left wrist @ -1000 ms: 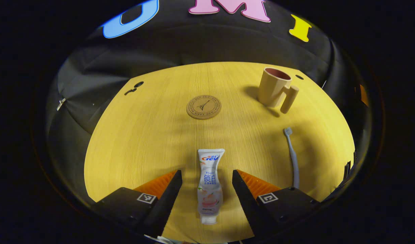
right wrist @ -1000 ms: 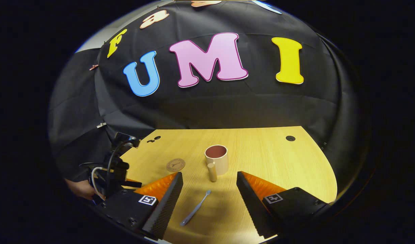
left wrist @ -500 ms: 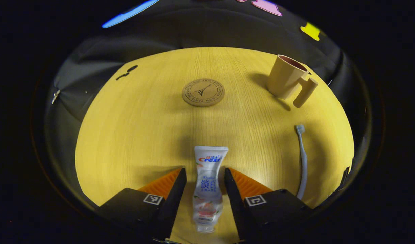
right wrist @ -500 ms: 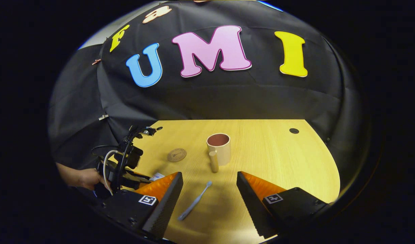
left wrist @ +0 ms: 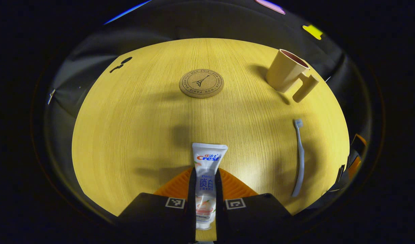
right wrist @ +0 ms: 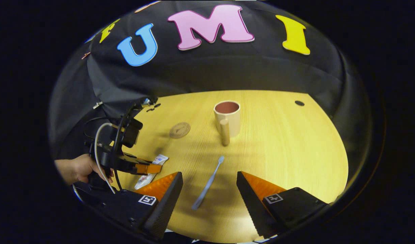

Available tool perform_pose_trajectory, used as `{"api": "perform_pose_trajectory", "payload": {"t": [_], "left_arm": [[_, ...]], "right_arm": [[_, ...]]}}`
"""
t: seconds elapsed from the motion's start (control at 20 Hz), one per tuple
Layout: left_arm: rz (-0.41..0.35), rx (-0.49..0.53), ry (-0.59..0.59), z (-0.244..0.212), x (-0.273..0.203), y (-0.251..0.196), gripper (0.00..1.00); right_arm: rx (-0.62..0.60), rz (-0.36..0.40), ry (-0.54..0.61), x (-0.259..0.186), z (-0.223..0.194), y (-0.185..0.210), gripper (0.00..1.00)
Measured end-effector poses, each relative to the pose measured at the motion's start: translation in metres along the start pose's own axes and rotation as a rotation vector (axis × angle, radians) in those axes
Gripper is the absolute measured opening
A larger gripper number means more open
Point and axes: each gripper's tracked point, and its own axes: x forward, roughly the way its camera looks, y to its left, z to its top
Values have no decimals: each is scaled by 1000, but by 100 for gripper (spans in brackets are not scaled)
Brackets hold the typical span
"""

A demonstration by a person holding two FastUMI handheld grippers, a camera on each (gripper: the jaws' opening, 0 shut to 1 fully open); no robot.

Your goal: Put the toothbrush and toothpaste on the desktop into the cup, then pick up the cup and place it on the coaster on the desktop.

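toothpaste [left wrist: 205, 176] pinched in the left gripper [left wrist: 205, 189], down on the bench [left wrist: 133, 128].
fingers of the left gripper press both sides of the tube's lower body, crimped end pointing at the coaster [left wrist: 201, 83], likely so it can go into the cup [left wrist: 285, 75] cap-down. cup stands empty right of the coaster, handle toward the toothbrush [left wrist: 298, 156], which lies nearer than the cup. right gripper [right wrist: 209, 193] hangs over the toothbrush with fingers wide, straddling its handle without touching, probably ready to take it.
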Motion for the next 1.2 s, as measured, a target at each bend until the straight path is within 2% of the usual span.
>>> {"api": "perform_pose_trajectory", "payload": {"t": [0.15,0.5,0.65,0.75,0.8,0.95,1.05,1.1,1.15,1.2], "left_arm": [[-20,-19,-13,0,0,0,25],[-57,-87,-52,0,-1,0,25],[-55,-97,-53,-2,-2,-1,25],[-55,-97,-58,-2,-3,1,25],[-57,-97,-62,-3,-4,1,25],[-60,-95,-67,-4,-3,1,25],[-60,-95,-66,-3,-4,2,25],[-60,-94,-65,-4,-5,2,25],[-59,-93,-66,-4,-5,2,25],[-58,-92,-64,-4,-5,2,25]], "right_arm": [[24,-19,81,14,-19,5,98],[-20,-115,230,54,-55,-6,98],[-27,-145,257,67,-63,-12,97],[-20,-158,269,76,-66,-13,89],[-11,-164,270,80,-66,-14,81],[-11,-182,267,87,-66,-17,74],[-34,-187,268,88,-66,-18,60],[-58,-200,271,89,-68,-21,58],[-72,-205,264,89,-66,-22,43],[-73,-197,265,87,-65,-20,22]]}}
